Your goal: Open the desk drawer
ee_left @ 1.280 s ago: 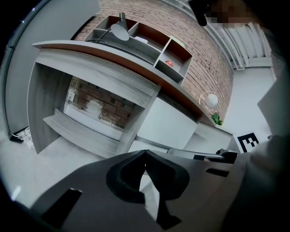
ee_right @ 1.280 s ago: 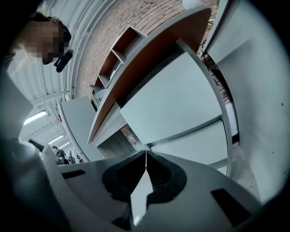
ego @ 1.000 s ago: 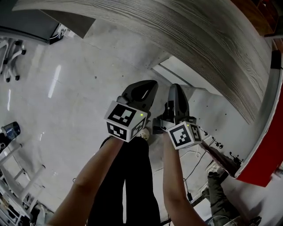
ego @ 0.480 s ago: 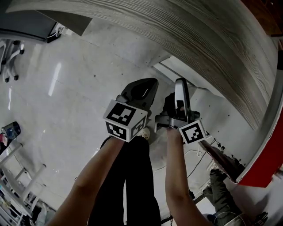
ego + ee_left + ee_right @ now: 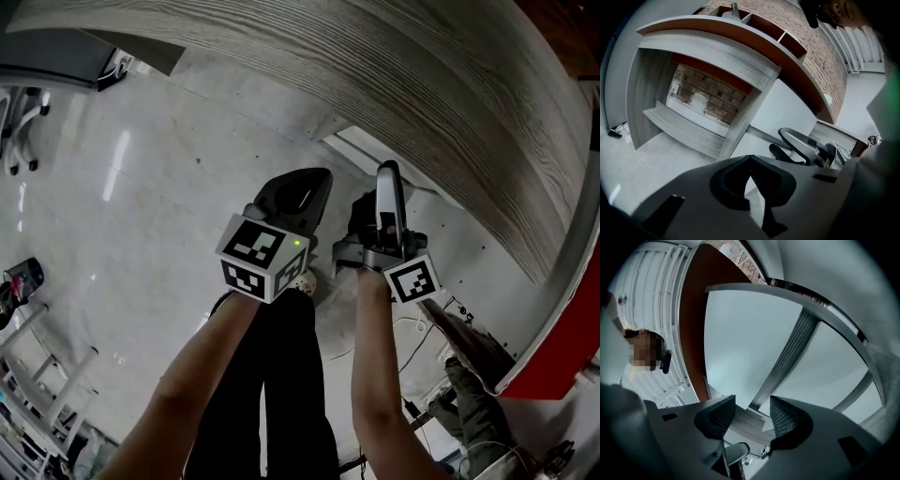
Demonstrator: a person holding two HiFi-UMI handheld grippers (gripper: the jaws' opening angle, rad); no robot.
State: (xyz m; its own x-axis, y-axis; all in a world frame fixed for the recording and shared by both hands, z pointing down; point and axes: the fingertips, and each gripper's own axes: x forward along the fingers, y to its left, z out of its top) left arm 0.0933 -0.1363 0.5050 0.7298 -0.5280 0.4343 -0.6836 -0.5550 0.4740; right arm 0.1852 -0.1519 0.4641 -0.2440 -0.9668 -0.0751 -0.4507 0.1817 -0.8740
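Right hand-held gripper: we see its jaws wide apart, gripping nothing.
Left hand-held gripper: we see its jaws together, empty.
Desk: wood-grain top, near both.

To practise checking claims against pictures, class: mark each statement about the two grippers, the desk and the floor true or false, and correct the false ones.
1. The right gripper has its jaws apart. True.
2. The left gripper is clamped on the desk edge. False: its jaws are together on nothing, and it is short of the desk.
3. The desk top has a grey wood grain. True.
4. The floor has a red carpet. False: it is pale and glossy.
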